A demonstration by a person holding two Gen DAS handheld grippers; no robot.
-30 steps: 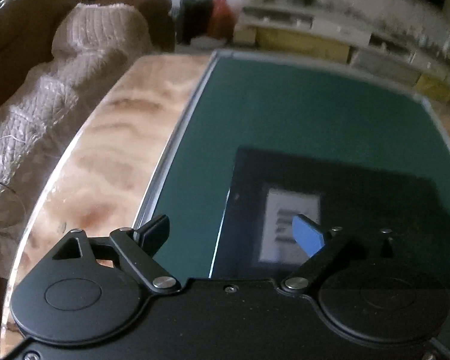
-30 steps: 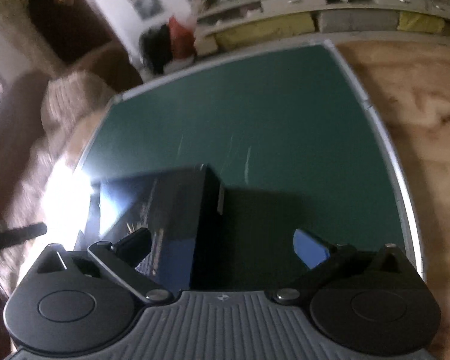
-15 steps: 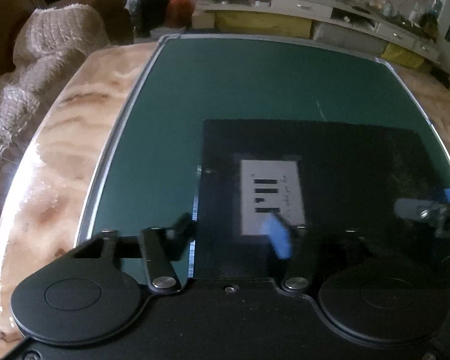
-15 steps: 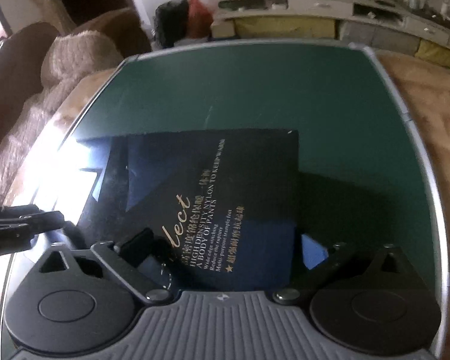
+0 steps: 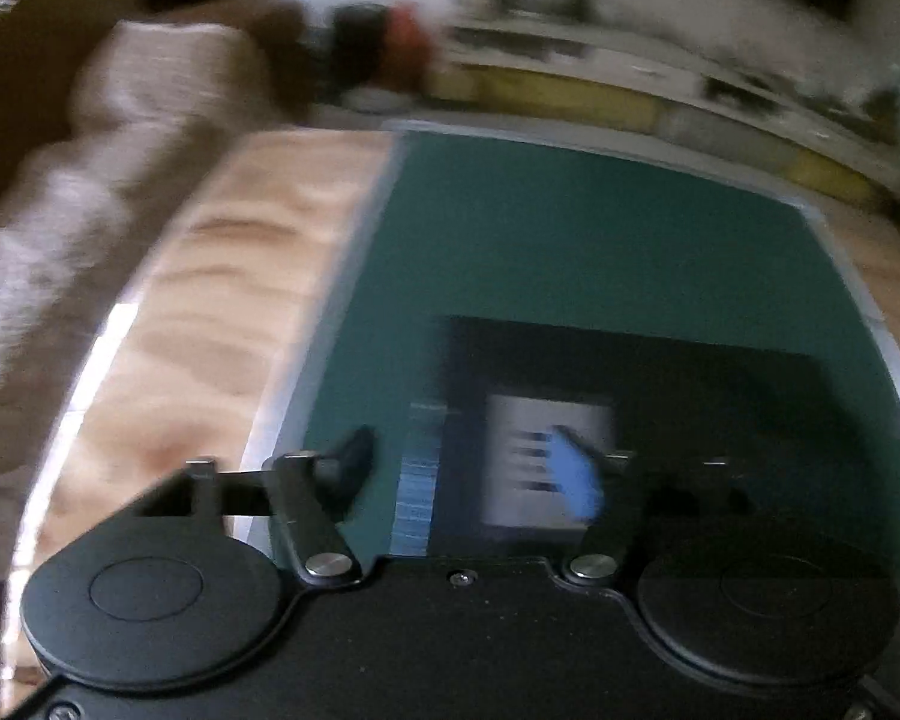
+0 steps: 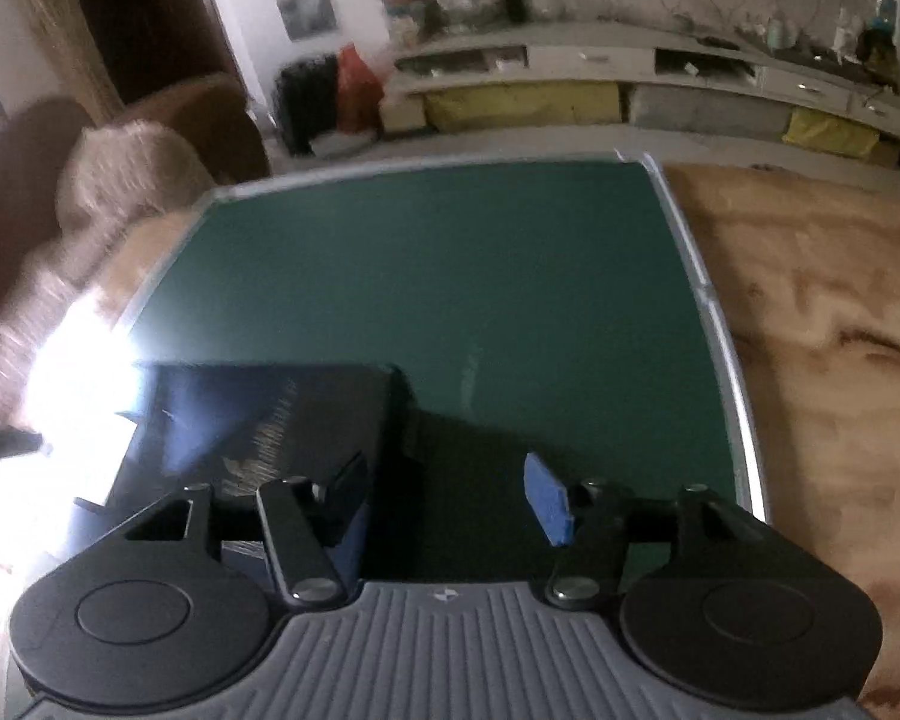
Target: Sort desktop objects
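Observation:
A flat black box [image 5: 678,420] with a white label [image 5: 528,462] lies on the green mat [image 5: 570,240]. My left gripper [image 5: 462,468] hovers at the box's left edge, which runs between its fingers; the jaws are opening and the pads do not press on it. In the right wrist view the glossy box [image 6: 270,414] sits low on the left. My right gripper [image 6: 447,489] straddles the box's right edge with its jaws closing. Its left finger is over the lid and its blue pad [image 6: 549,501] is over the mat, neither pressing. The left wrist view is blurred.
The mat has a silver rim [image 6: 708,306] and rests on a marble-patterned table [image 6: 822,360]. A sofa with a knitted throw [image 5: 60,240] stands to the left. A low white cabinet [image 6: 630,60] runs along the far wall.
The left jaws narrowed over the label half a second ago and have spread again. The right jaws have drawn closer together. Both views have swung back from over the box toward its edges.

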